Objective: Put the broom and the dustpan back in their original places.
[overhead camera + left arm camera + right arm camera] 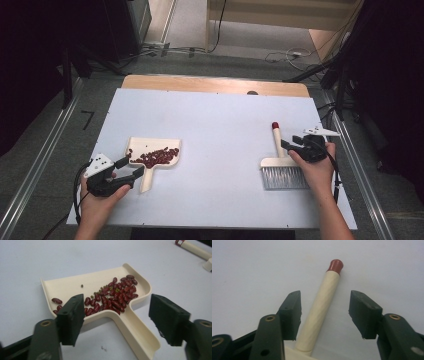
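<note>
Red beans [113, 295] are lying in the dustpan [130, 322]; the left gripper [117, 322] and right gripper [324, 313] are standing apart, straddling dustpan handle and brush [319, 312] handle.

In the right gripper view, the brush [320, 307] is being cut off by the bottom edge, its bristles unseen. In the left gripper view, some beans [112, 295] are being hidden behind one jaw, and the dustpan [130, 322] handle's tip is being cropped.

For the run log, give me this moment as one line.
left gripper: open, astride dustpan handle | right gripper: open, astride brush handle | beans: in dustpan | table: white
</note>
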A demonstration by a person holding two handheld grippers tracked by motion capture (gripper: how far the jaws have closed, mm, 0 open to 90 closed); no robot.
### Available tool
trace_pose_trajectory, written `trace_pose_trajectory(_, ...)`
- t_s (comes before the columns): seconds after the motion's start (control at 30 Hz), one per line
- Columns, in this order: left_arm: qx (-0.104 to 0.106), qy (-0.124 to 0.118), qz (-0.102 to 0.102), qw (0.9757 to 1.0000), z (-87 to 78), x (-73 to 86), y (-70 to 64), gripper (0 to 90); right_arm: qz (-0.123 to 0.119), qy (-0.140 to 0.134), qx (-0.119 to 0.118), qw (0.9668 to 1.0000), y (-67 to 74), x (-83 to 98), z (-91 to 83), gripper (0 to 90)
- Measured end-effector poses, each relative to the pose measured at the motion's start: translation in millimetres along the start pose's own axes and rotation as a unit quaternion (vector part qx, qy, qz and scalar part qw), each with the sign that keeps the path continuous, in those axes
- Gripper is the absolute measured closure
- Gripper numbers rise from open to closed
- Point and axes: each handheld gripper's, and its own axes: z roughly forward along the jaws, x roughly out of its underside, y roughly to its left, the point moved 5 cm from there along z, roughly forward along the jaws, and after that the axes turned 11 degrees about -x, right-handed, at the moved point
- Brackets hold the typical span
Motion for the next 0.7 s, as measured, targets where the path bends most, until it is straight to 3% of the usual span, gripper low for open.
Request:
trace_pose_trajectory(0.17,0.005,-0.009,0.000,0.9999,0.9,-1.5,0.7,15.2,-0.004,-0.024,-0.030,0.9993,8.0,11.0,-12.2,23.9)
trace_pose_trajectory(0.33,0.014,-0.020,-0.003,0.9997,1.5,-2.4,1.6,7.4,-0.008,-0.054,-0.036,0.9979,13.6,20.6,-25.4,11.2)
trace_pose_trajectory(0.47,0.024,-0.026,-0.002,0.9994,1.8,-2.3,4.2,2.5,-0.018,-0.069,-0.042,0.9966,20.4,29.5,-34.8,6.7)
trace_pose_trajectory(0.7,0.020,-0.032,-0.006,0.9993,2.8,-2.0,9.2,0.0,-0.023,-0.088,-0.055,0.9943,26.7,44.5,-49.3,0.4)
